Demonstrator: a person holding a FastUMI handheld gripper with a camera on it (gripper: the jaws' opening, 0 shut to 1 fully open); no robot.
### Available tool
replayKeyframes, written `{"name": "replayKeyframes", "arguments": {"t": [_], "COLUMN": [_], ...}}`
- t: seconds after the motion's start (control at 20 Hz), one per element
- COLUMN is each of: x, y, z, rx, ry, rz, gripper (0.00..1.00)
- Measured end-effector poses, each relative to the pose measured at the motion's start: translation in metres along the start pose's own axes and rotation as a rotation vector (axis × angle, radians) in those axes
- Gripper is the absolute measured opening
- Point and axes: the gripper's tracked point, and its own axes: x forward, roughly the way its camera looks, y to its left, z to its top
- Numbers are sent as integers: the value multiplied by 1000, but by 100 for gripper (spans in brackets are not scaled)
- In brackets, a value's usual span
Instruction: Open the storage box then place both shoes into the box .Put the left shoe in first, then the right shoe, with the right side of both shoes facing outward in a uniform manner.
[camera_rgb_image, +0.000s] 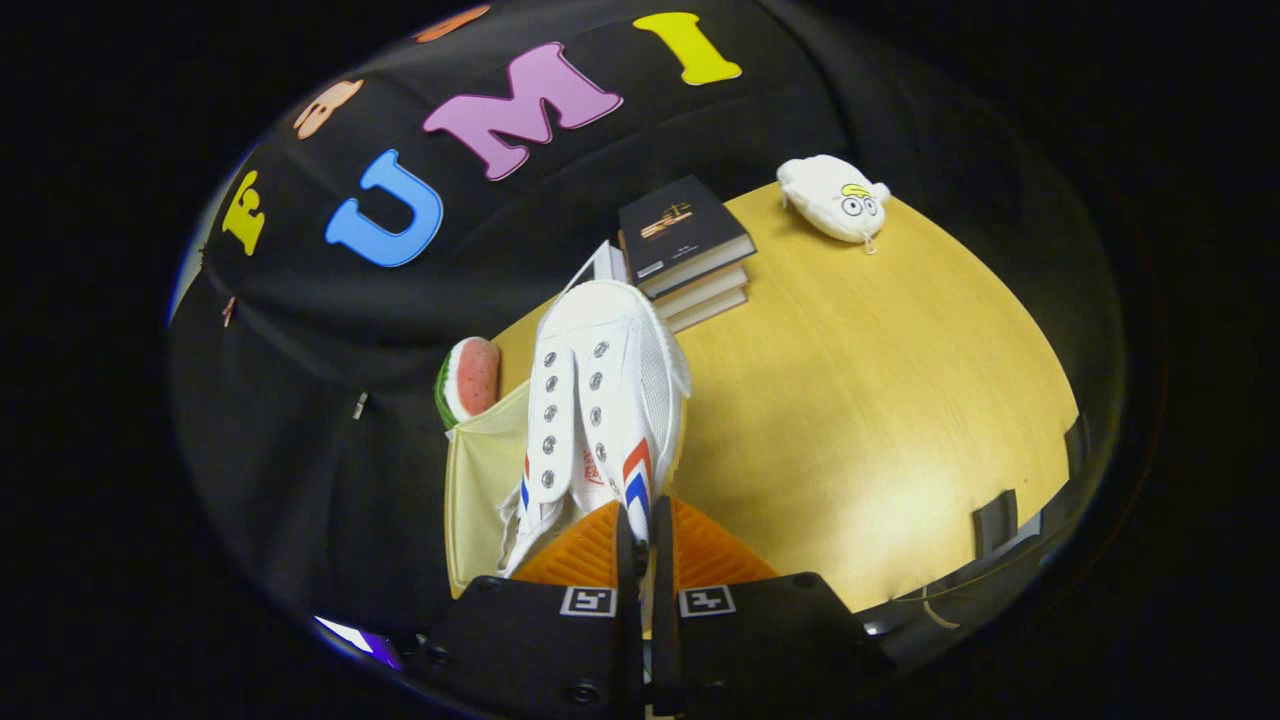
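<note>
A watermelon-slice toy (470, 378) sits at the far left, beside the pale storage box (480, 480), whose beige wall lies left of the shoe. The white canvas shoe (600, 400), with silver eyelets and red-and-blue side stripes, extends forward from the tool (645, 530), toe pointing away. The tool fingers are almost together and pinch the shoe's rear edge between them. Beyond the toe, a stack of books (690, 250) with a dark top cover rests on the wooden tabletop (880, 400). Farther right, near the far edge, lies a white plush toy (835, 197).
</note>
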Motion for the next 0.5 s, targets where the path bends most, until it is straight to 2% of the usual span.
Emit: {"name": "replayKeyframes", "arguments": {"t": [0.25,0.5], "x": [23,52], "y": [61,89], "z": [-24,-40], "rx": [-12,-41], "ry": [57,109], "rz": [64,48], "gripper": [8,8]}}
